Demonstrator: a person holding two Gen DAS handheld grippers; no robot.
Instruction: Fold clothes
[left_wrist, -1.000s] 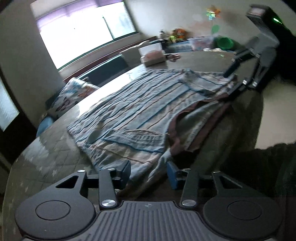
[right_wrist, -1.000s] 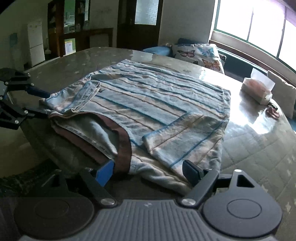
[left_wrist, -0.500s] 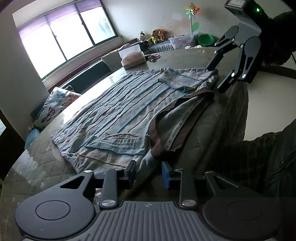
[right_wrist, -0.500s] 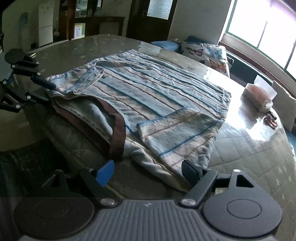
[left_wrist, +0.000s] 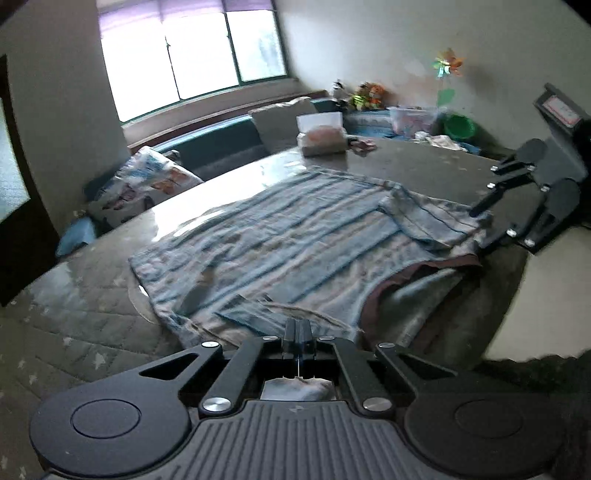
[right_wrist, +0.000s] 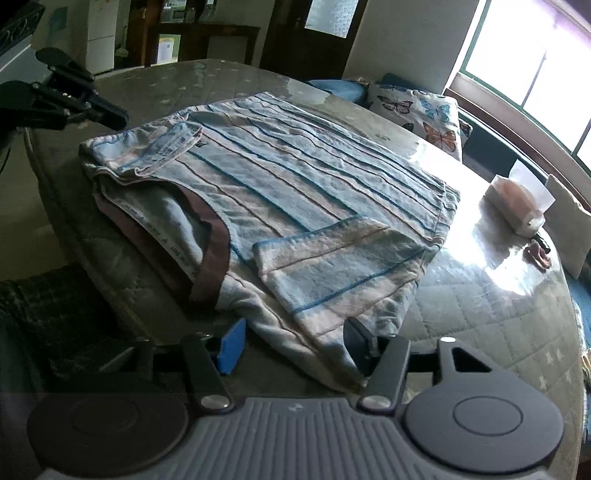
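We read this as early-to-mid fold. The striped shirt (right_wrist: 295, 192) lies flat on the round quilted counter (right_wrist: 480, 325), collar end hanging toward the near edge, brown neckband (right_wrist: 212, 254) open and facing up. Both short sleeves look already turned in over the body: one sleeve (right_wrist: 332, 266) near the right claw, the other sleeve (right_wrist: 173, 142) at the far shoulder. So sleeve folds done, we judge; body fold in half or thirds still left, shirt is at full length.

Left claw (left_wrist: 298, 334): shut tight, a thin bit of shirt edge pinched between the pads at the shoulder corner, pale cloth showing behind the jaws too. Seen from the right wrist view it sits at the far shoulder (right_wrist: 110, 112).

Right claw (right_wrist: 291, 341): jaws closing, the shirt's near shoulder edge lies between the blue pad and the dark pad, pads not yet pressing on it as far as we can tell. Not a grip yet.

Tissue box (right_wrist: 517, 206) sits well apart from the shirt, no obstacle.

Left: finish right grip, carry collar end over toward hem.
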